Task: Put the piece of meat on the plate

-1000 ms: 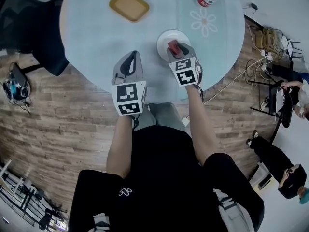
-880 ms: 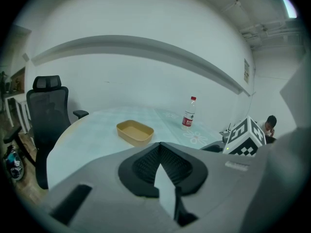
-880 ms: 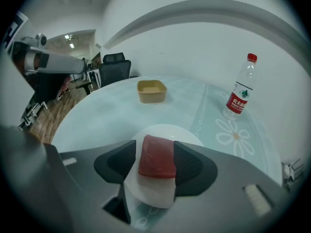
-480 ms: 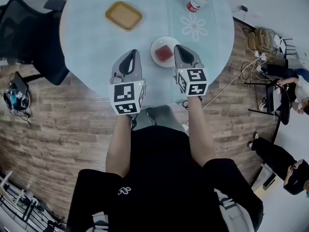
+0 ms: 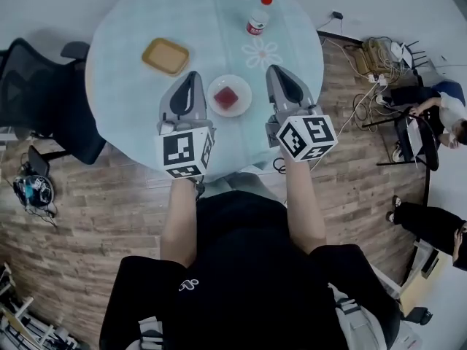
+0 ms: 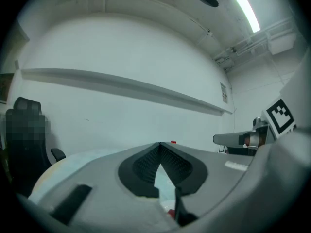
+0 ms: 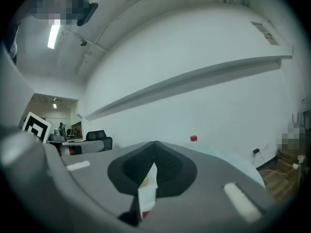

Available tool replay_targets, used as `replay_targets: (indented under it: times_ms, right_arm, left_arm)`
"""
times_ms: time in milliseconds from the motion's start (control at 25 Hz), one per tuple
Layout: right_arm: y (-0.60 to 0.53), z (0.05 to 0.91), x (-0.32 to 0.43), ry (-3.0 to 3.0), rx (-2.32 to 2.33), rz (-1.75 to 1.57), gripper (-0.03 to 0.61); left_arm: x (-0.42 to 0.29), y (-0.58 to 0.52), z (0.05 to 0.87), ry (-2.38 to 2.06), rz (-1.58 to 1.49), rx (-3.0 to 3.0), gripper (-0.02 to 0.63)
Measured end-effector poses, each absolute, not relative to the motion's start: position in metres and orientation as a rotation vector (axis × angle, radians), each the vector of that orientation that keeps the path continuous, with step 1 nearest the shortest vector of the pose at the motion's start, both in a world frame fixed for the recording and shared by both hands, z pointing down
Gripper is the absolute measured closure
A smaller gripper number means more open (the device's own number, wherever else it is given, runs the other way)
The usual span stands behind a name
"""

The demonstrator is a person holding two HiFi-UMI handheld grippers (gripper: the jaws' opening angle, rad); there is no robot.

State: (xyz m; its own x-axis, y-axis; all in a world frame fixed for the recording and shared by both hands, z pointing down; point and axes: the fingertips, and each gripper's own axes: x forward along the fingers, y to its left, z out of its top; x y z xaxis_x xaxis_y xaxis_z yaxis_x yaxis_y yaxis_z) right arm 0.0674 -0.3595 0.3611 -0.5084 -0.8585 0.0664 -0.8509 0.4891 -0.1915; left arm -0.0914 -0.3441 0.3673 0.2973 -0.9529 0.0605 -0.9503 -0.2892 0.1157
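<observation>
A red piece of meat (image 5: 226, 98) lies on the small white plate (image 5: 241, 89) near the front of the round light-blue table (image 5: 131, 86). Both grippers are held level, high above the table, one on each side of the plate. My left gripper (image 5: 193, 74) is left of the plate, its tips touching and nothing in them. My right gripper (image 5: 273, 68) is right of the plate, also shut and empty. In the left gripper view the left gripper (image 6: 159, 144) faces a white wall. The right gripper view shows the right gripper (image 7: 154, 142) with jaws together.
A yellow tray (image 5: 166, 55) sits at the table's left and a red-capped bottle (image 5: 256, 22) at its far side. A black office chair (image 5: 36, 86) stands left of the table. Cables and seated people (image 5: 438, 111) are at the right.
The right gripper let go of the meat on the plate, drew off to the right and shut. Both grippers have risen well above the table.
</observation>
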Motion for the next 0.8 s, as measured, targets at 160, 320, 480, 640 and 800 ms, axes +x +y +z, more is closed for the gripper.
replay_targets:
  times_ms: [160,320,480,640,800]
  right_arm:
    - [-0.353,0.35,0.086,2.607,-1.56,-0.32,0.568]
    - [-0.348,0.339,0.084,2.554,-1.511,-0.345,0.568]
    - [-0.345,0.338,0.071,2.64,-1.493,-0.273,0.568]
    - [-0.347,0.34,0.065,2.681,-1.472,-0.259,0.569]
    - [-0.35,0.344,0.058,2.728,-1.471,-0.235,0.569]
  left_arm:
    - [-0.077,-0.338,0.352,-1.804,-0.033,2.453,0.612]
    - [-0.071,-0.332,0.343,-1.809,-0.022,2.476,0.612]
    - [-0.07,-0.329,0.338,-1.825,-0.026,2.48,0.612]
    - [-0.07,-0.33,0.334,-1.837,-0.02,2.482,0.612]
    - [-0.074,-0.332,0.336,-1.85,-0.012,2.468,0.612]
